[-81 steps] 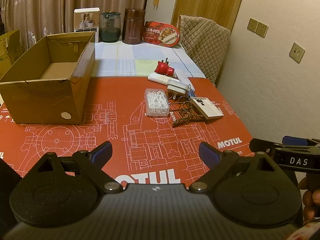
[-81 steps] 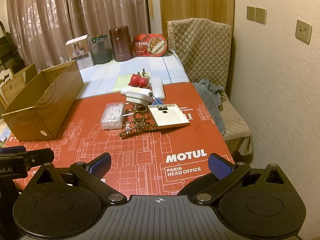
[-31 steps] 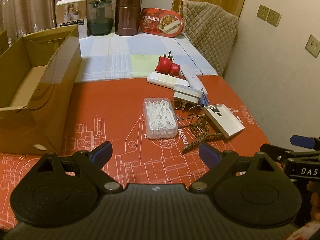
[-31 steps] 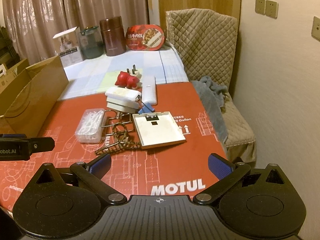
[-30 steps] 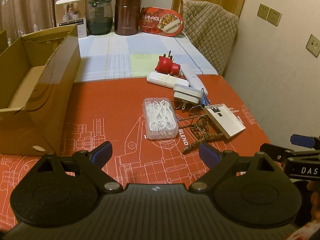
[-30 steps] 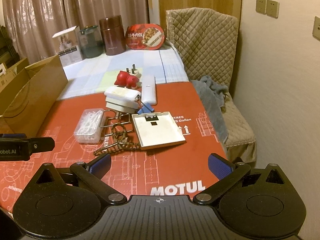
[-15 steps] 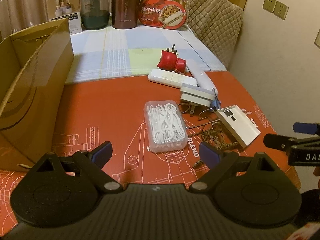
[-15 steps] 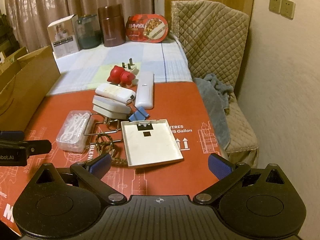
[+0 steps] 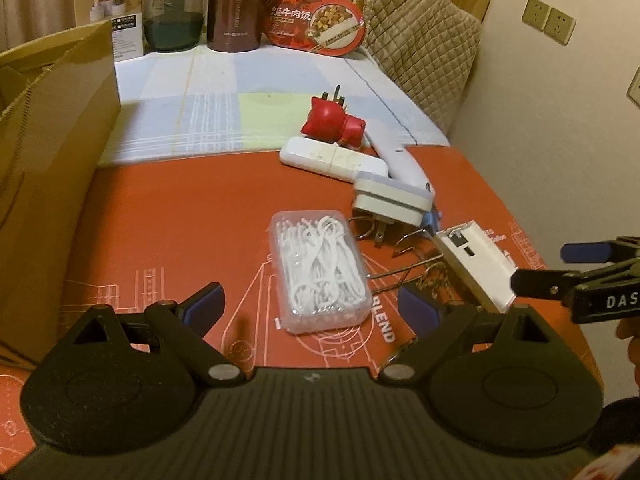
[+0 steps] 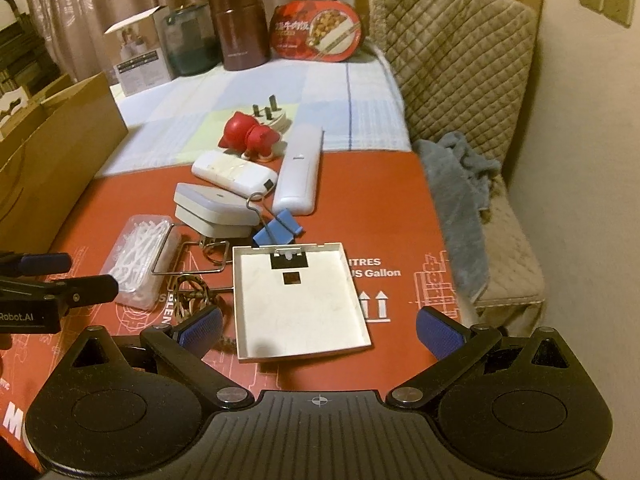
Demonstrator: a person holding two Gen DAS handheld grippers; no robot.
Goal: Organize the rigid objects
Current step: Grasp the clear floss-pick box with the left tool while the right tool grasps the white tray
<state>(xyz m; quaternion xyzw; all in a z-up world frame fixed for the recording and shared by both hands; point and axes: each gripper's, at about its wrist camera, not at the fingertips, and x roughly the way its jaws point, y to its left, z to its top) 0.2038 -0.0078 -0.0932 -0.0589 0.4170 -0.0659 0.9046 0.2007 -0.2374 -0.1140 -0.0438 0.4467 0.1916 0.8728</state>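
On the red mat lies a cluster of small objects. A clear box of floss picks (image 9: 319,270) (image 10: 138,258) sits just beyond my left gripper (image 9: 316,307), which is open with nothing between its pads. A flat white tray-like cover (image 10: 298,300) (image 9: 476,266) lies right in front of my right gripper (image 10: 318,326), open and empty too. Behind them are a white plug adapter (image 10: 214,208) (image 9: 394,200), a blue binder clip (image 10: 278,230), a white remote (image 10: 300,170), a white oblong case (image 10: 234,172) (image 9: 332,158), a red toy figure (image 10: 250,134) (image 9: 332,122), wire hooks and a braided cord (image 10: 192,300).
An open cardboard box (image 9: 48,152) (image 10: 52,160) stands at the left on the mat. At the table's far end are a brown flask (image 9: 238,4), a dark jar (image 9: 172,8), a carton (image 9: 110,16) and a red meal pack (image 9: 316,22). A quilted chair (image 10: 460,80) stands right, holding a grey cloth (image 10: 460,200).
Both grippers have moved forward and down toward the cluster; the floss box and the white cover now loom larger and closer. Nothing on the table has shifted, and both jaws stay wide.
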